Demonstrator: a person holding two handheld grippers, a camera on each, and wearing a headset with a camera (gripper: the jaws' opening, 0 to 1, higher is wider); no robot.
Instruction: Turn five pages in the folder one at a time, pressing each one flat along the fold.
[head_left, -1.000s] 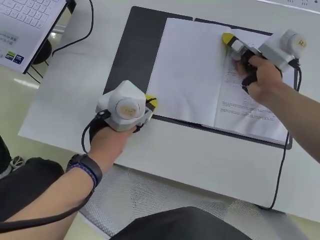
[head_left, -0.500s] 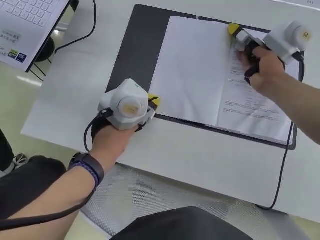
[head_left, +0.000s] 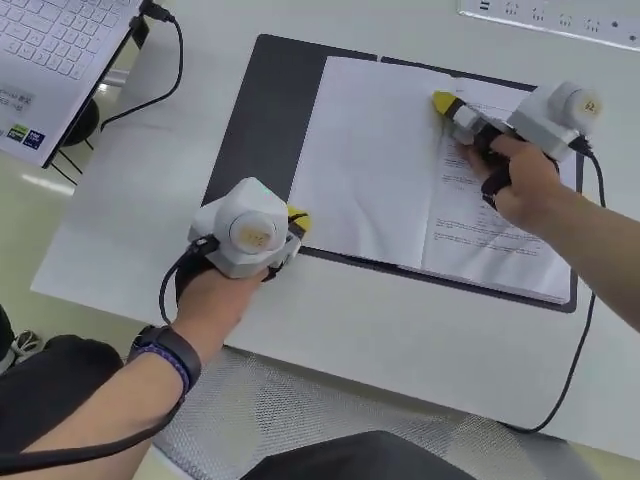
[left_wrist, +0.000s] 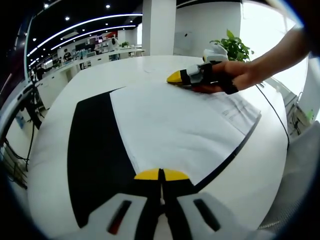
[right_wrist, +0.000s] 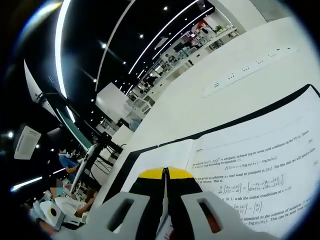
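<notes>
A black folder (head_left: 258, 120) lies open on the white table. Its left page (head_left: 370, 160) is blank, and its right page (head_left: 495, 235) is printed. My right gripper (head_left: 443, 103) is shut, its yellow tips resting at the fold near the top of the pages. In the right gripper view the shut right gripper (right_wrist: 165, 173) sits between the blank page and the printed page (right_wrist: 250, 170). My left gripper (head_left: 298, 220) is shut at the folder's near left edge. In the left gripper view the left gripper (left_wrist: 161, 174) touches the blank page's (left_wrist: 170, 125) near corner, with the right gripper (left_wrist: 176, 77) beyond.
A laptop (head_left: 50, 40) stands at the far left with a black cable (head_left: 168, 70) beside it. A power strip (head_left: 545, 20) lies at the back right. The right gripper's cable (head_left: 578, 340) trails over the table's near edge (head_left: 400, 390).
The right gripper slid a short way up the fold, then came back down a little. The left gripper has stayed at the folder's near edge. The head camera has shifted.
</notes>
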